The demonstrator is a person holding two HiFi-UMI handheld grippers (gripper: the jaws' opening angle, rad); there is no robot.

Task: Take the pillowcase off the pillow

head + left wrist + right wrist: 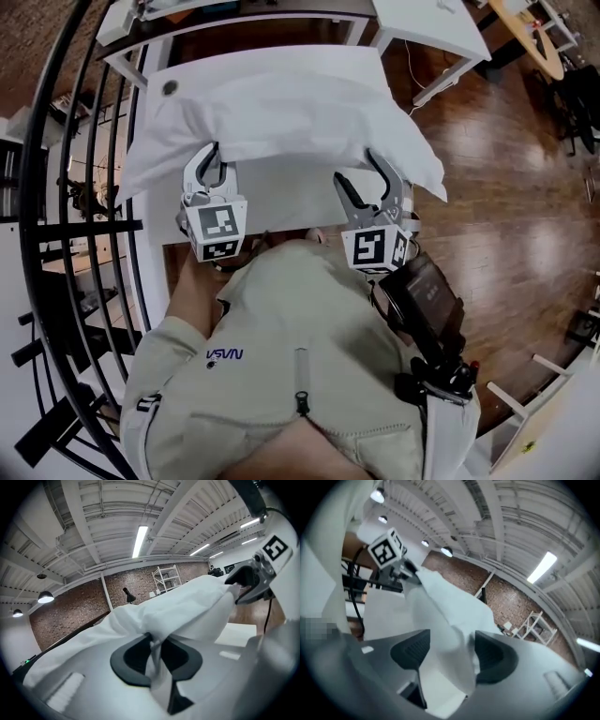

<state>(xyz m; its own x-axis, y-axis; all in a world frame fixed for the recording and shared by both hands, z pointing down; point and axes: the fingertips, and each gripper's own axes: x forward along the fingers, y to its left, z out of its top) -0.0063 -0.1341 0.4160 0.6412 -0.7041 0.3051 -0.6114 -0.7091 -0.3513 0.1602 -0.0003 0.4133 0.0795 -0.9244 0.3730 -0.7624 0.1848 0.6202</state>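
Pillowcase (281, 122) first: white, plump and filled out, it lies crosswise on the table, nearly as wide as the tabletop, with one corner hanging past the table's right edge. The pillow itself is under the cloth and out of sight.

Out to the right there's the wooden floor (506, 216), dark brown and glossy. Down the left side runs a black railing (66, 234), curving top to bottom. The white table (272, 61) shows a bare strip beyond the pillowcase, and another white table (431, 28) stands at an angle past it.

At the bottom of the head view is the person's beige hooded top (291, 356), zip down the middle.

Now the tools, both up at the near edge of the pillowcase, well apart. The left gripper (214, 155) has its fingers pressed together with a fold of the white cloth nipped between the dark pads. Its own view shows this plainly (157, 644): the fabric bunches up and rises away from the pinch. The right gripper (361, 169) is wide open, fingers spread. In its own view (450, 653) a loose flap of pillowcase hangs down through the gap, lying against one pad while the other stands clear of it.

Smallest last: the left marker cube (220, 230) and the right marker cube (373, 248), both facing up at the head camera.
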